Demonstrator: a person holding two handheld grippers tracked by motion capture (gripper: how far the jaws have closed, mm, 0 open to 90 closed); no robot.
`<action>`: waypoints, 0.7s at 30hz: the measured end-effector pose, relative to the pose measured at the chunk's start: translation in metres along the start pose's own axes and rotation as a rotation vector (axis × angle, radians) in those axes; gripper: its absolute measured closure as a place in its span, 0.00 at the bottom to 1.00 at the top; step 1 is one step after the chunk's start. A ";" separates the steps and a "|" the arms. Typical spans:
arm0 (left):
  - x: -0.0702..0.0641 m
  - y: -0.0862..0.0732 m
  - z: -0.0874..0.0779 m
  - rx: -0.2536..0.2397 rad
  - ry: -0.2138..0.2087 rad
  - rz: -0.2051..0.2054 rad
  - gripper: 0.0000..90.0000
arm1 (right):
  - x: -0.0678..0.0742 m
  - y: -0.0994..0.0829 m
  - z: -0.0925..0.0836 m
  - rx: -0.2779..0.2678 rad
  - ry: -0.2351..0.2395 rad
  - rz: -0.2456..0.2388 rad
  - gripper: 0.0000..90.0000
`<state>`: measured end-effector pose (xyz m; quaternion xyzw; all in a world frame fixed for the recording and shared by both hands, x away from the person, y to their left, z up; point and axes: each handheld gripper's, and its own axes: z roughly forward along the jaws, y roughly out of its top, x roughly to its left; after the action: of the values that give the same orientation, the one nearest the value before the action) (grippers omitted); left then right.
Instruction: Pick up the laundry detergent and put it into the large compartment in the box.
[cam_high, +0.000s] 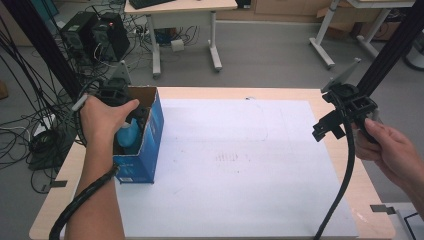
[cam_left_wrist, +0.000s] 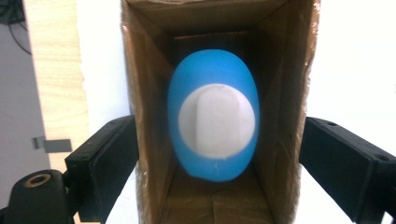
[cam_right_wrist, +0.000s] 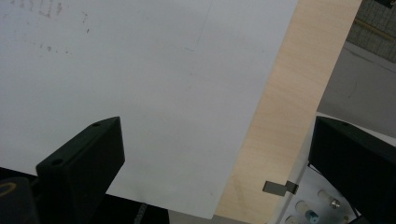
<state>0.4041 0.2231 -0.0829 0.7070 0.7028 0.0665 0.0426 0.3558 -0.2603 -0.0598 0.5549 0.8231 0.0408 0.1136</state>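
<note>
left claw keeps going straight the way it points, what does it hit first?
Probably the white cap of the blue bottle standing in the open box, dead centre ahead of the left claw. Its open jaws straddle the box walls and might catch the rims first; depth is unclear.

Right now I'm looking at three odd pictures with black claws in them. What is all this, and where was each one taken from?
A person holds two hand tools with pinching jaws. The high view looks down on a table covered by a white sheet. The left gripper hangs open over a blue cardboard box; its own camera looks straight down into it at a blue bottle with a white cap. The right gripper is open too and holds nothing; its camera sees the sheet and table edge.
</note>
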 end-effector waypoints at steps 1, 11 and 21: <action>0.000 -0.001 -0.004 -0.004 -0.002 -0.001 0.13 | 0.000 0.000 0.000 -0.001 -0.001 0.001 0.04; -0.029 -0.009 -0.040 -0.055 0.015 0.035 0.10 | -0.004 -0.001 -0.001 -0.005 -0.001 0.004 0.04; -0.066 -0.013 -0.057 -0.084 -0.014 0.106 0.10 | -0.007 -0.001 0.000 -0.004 0.007 0.008 0.04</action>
<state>0.3817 0.1554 -0.0305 0.7413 0.6605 0.0932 0.0737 0.3574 -0.2673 -0.0588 0.5579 0.8211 0.0448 0.1119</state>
